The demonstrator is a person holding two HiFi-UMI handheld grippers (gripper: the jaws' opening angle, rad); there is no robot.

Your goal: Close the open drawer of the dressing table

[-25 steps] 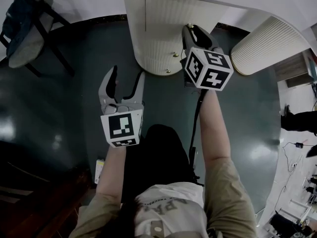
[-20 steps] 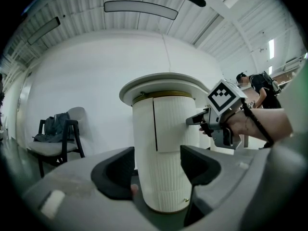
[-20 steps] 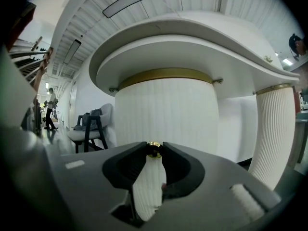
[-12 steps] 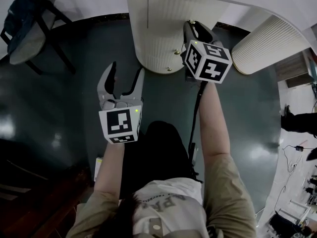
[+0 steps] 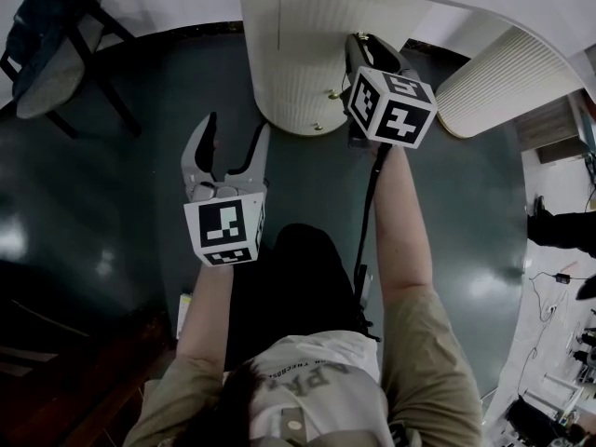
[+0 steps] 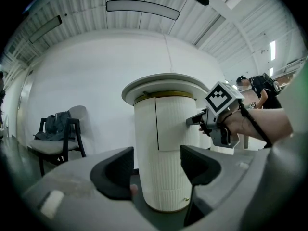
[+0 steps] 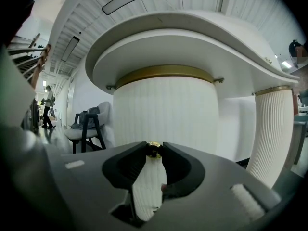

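The drawer point(image 7: 163, 112) is ribbed and matt, its knob point(image 7: 154, 149) shiny metal.

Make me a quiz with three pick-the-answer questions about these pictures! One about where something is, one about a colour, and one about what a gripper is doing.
1. Where is the gold knob?
A) between the right gripper's jaws
B) inside a cup
C) on a plate

2. What colour is the ribbed pedestal?
A) red
B) white
C) black

3. How do the left gripper's jaws stand?
A) squeezing a ball
B) shut tight
C) apart, nothing held

Answers:
1 A, the right gripper view shows the jaw tips closed on it.
2 B, it looks white in every view.
3 C, the left gripper view shows a wide gap with the pedestal far behind.
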